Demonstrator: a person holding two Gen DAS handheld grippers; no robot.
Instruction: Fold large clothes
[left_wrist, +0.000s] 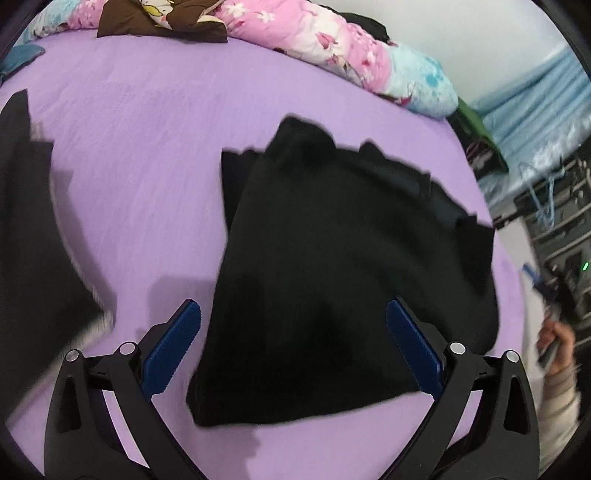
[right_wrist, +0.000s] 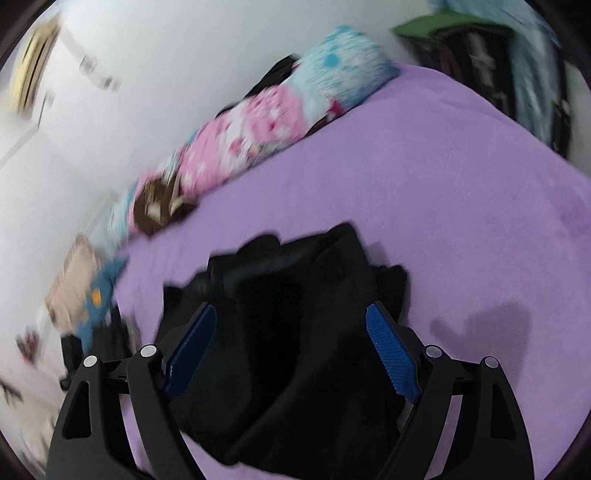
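A black garment (left_wrist: 343, 266) lies folded into a compact bundle on the purple bed cover (left_wrist: 140, 147). My left gripper (left_wrist: 293, 314) hangs above its near end, open wide, blue pads apart and nothing pinched between them. In the right wrist view the same black garment (right_wrist: 291, 332) lies below my right gripper (right_wrist: 290, 317), whose jaws stand open over the cloth without pressing it. The right fingers (right_wrist: 391, 350) are clear of the fabric. A person's hand in a pale sleeve (left_wrist: 557, 354) holds the other gripper at the right edge of the left wrist view.
Another black cloth (left_wrist: 33, 240) lies at the left of the bed. A pink and blue floral quilt (left_wrist: 332, 48) runs along the far edge by the white wall. Dark shelving with cables (left_wrist: 546, 206) stands right of the bed. A blue plush toy (right_wrist: 99, 295) sits at the left.
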